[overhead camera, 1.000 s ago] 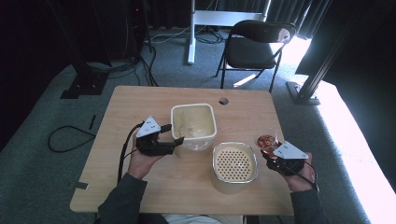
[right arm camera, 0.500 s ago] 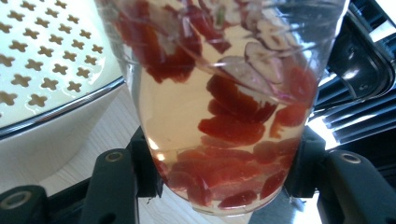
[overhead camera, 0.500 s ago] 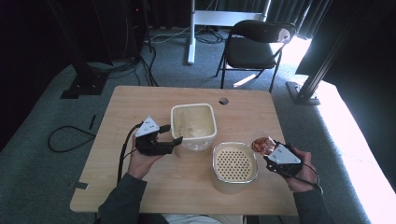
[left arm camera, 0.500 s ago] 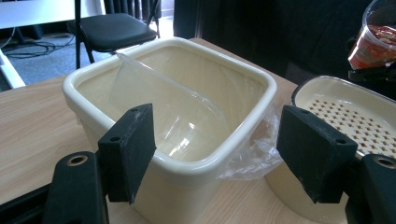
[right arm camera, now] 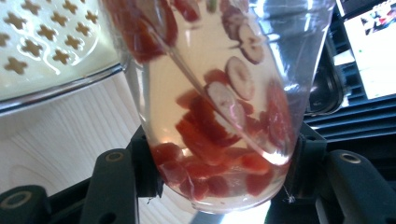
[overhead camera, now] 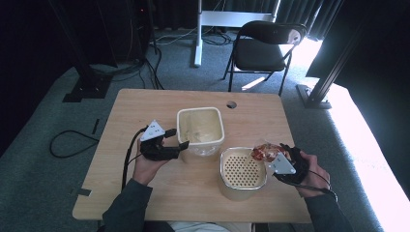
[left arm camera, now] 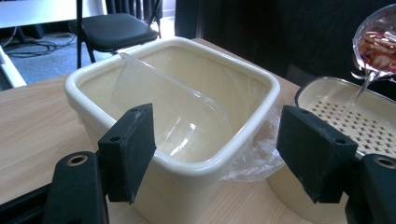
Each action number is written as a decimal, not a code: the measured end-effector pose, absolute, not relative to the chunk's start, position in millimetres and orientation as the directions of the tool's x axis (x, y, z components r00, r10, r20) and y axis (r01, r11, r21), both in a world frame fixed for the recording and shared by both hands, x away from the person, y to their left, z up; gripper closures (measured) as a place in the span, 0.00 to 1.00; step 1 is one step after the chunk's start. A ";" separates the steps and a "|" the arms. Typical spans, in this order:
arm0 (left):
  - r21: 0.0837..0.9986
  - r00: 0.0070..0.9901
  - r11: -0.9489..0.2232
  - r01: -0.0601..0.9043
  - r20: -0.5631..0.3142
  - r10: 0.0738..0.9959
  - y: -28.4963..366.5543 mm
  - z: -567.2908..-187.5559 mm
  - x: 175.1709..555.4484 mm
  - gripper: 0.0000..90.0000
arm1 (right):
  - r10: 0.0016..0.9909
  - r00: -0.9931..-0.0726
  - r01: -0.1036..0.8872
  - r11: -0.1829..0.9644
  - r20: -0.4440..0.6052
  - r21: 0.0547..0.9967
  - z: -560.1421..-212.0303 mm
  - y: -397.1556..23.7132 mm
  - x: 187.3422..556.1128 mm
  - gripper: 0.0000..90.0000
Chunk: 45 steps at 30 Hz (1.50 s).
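Observation:
A cream square bin stands mid-table with a clear plastic sheet leaning inside it. My left gripper is open, its jaws either side of the bin's near wall. In front of the bin, to the right, sits a round cream container with a perforated strainer insert. My right gripper is shut on a clear cup holding red and white slices in liquid. The cup is tilted over the strainer's right rim, and a thin clear stream seems to run from it.
A round cable hole lies near the table's far edge. A black folding chair stands on the floor beyond it. A black cable loops on the carpet off the left edge. Bare wood lies left of my left hand.
My right gripper has carried the cup left and up from the table's right side to the strainer and tipped it. The left gripper has stayed at the bin.

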State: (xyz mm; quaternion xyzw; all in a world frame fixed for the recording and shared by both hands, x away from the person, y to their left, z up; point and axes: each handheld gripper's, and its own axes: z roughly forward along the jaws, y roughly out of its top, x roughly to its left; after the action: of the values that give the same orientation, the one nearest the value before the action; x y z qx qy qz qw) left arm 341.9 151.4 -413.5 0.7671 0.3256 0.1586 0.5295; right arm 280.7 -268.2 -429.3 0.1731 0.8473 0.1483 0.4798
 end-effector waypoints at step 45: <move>0.915 0.742 -0.214 0.343 -0.125 0.658 148.9 -418.3 342.6 0.34 | -0.091 -0.262 0.056 0.992 -0.961 -0.109 -415.9 -231.9 262.6 0.48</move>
State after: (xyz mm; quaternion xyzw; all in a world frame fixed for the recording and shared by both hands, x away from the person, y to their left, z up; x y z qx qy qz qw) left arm 342.6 148.9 -418.3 0.7650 0.3273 0.1473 0.5347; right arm 262.6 -231.9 -415.9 -0.0109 0.7920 -0.0605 0.6073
